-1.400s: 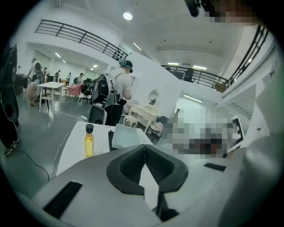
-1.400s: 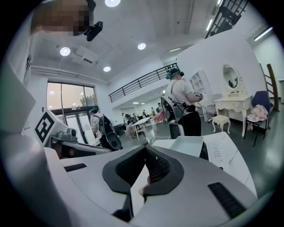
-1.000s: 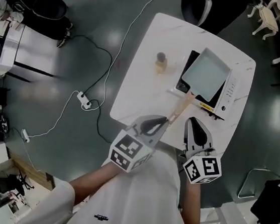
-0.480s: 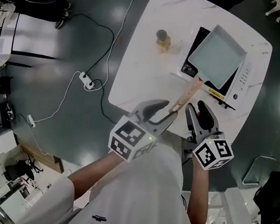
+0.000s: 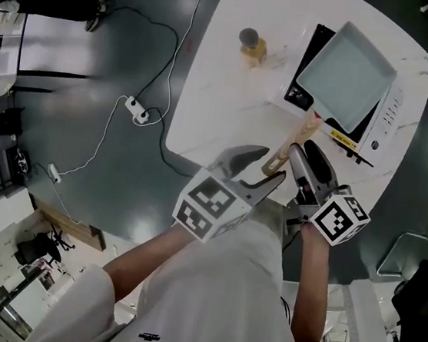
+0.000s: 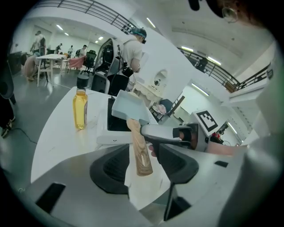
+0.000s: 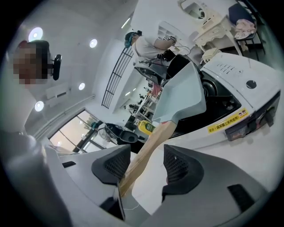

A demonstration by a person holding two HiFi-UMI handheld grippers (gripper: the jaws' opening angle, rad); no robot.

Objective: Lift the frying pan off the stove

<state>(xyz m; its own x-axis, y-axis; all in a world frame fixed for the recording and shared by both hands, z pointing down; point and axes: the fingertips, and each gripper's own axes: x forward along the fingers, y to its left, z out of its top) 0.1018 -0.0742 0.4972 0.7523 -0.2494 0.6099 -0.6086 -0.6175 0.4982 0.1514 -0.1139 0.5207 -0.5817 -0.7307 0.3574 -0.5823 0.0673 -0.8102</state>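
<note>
1. The white table (image 5: pixel 224 90) carries everything. The person stands at its near edge, both forearms reaching forward over it.
2. The stove (image 5: pixel 390 114) sits on the table's far right part, its control strip on the right side.
3. The frying pan (image 5: pixel 348 74), square and pale, rests on the stove's black top and is not lifted. Its wooden handle (image 5: pixel 299 138) juts toward the person, which puts it within reach of both tools.
4. The left gripper (image 5: pixel 265 165) comes at the handle's free end from the left, turned inward. Its jaws are opening, and the handle's tip (image 6: pixel 142 159) lies between them with the pads clear of the wood.
5. The right gripper (image 5: pixel 305 150) points along the handle from the near side. Its jaws are also opening, and the handle (image 7: pixel 142 164) runs between them, nearer one pad; no squeeze is evident.
6. The oil bottle (image 5: pixel 252 45) stands upright left of the stove, well apart from both grippers.
7. Judgement: both grippers are lined up for a two-point hold on the handle, with neither grip made yet.
</note>
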